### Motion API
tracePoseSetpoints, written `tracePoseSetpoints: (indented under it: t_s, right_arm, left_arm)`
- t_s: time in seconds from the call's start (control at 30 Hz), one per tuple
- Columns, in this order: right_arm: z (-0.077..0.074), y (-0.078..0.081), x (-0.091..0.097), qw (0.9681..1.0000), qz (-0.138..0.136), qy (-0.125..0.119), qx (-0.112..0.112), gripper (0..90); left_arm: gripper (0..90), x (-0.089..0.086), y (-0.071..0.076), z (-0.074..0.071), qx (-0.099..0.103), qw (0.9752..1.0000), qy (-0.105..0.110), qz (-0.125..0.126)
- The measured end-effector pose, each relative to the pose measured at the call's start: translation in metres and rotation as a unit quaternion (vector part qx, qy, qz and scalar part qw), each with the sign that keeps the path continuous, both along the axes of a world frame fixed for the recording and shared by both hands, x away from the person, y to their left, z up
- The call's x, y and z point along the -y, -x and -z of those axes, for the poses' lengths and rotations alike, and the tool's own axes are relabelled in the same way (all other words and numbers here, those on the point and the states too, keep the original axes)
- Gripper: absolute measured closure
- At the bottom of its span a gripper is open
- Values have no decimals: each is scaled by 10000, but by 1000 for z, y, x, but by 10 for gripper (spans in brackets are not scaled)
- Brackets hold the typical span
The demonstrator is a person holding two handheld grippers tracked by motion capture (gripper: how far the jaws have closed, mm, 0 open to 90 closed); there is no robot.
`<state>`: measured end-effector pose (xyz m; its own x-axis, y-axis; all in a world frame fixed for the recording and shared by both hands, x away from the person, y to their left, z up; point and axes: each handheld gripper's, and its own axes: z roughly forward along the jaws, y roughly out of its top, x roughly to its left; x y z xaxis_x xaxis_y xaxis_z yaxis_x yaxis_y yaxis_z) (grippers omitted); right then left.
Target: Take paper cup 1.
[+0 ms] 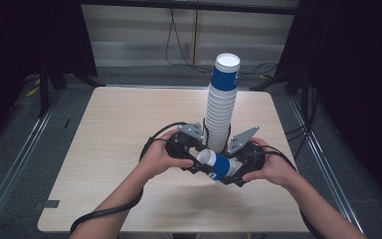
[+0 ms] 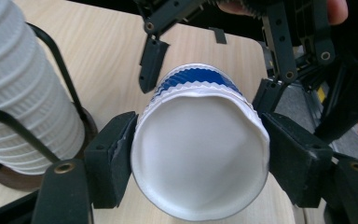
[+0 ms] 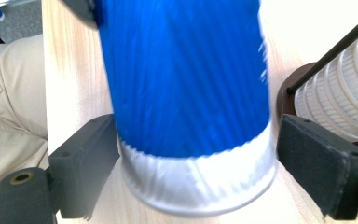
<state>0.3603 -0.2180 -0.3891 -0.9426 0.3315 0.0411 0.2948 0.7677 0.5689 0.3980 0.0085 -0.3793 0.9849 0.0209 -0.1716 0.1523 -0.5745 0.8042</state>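
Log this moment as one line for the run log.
left gripper: shut on blue cup | right gripper: around cup, grip unclear | cup stack: behind

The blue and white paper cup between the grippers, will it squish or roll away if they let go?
Probably squishy: the paper cup looks bent out of round at its rim where the left gripper squeezes it. It seems light, held off the table. Lying sideways, it might roll once dropped.
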Motion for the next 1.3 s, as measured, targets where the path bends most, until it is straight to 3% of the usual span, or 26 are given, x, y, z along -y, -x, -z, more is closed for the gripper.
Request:
tracePoseSetpoints:
  t_s: [0.37, 0.67, 0.9, 1.0, 1.3]
  right_arm:
    - [9, 4, 9, 9977, 203, -641, 99, 124]
    - [15, 5, 17, 9956, 347, -846, 187, 119]
    - [19, 5, 18, 9920, 491, -1133, 275, 124]
    - [23, 5, 18, 9912, 549, -1144, 373, 127]
    - [31, 4, 11, 9893, 493, -1325, 362, 127]
  left_arm:
    - [295, -13, -3, -5, -67, 9998, 94, -153]
    - [294, -25, -3, -8, -75, 9992, 237, -324]
    - [294, -35, -6, -8, -186, 9982, 339, -464]
    - [294, -39, -8, -7, -224, 9973, 429, -543]
    - [293, -47, -11, -5, -349, 9941, 684, -768]
